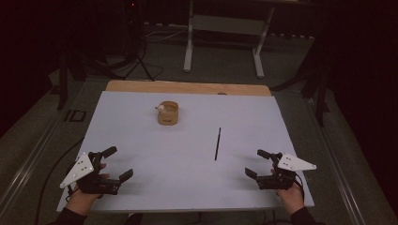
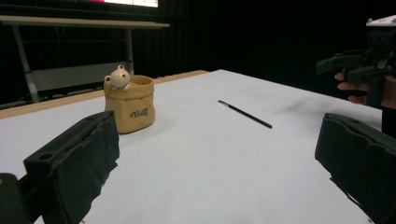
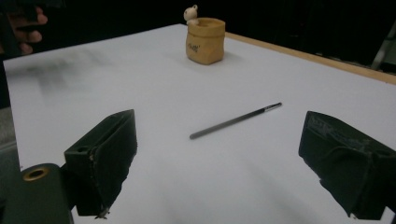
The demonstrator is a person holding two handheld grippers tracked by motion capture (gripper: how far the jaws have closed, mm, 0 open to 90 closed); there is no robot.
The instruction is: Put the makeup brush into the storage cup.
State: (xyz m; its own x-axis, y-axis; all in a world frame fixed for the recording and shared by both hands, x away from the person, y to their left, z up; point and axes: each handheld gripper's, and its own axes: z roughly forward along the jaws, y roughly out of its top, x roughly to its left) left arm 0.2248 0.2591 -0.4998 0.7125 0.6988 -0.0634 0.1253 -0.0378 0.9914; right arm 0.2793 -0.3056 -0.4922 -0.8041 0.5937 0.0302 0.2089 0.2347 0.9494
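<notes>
A white table [image 1: 187, 187] takes up the middle of the high view, with a strip of bare wood along its far edge. Just above centre and a little left stands a small tan pot [image 1: 168, 113], shaped like a soft, rolled-top sack; a tiny white bear figure [image 2: 117, 77] hangs over its rim, and dark script is written on its side (too small to read). To the right of centre lies a thin black pen [image 1: 218, 143], long and straight, running nearly up and down the frame, well apart from the pot. In the right gripper view its far tip looks paler and slimmer than the rest of the shaft.

At lower left of the high view the left gripper [image 1: 115, 164] is held in a hand near the table's front edge, jaws spread wide with nothing between them. At lower right the right gripper [image 1: 257, 163] is likewise held with its jaws wide apart and empty. Both sit well short of the pen and pot.
</notes>
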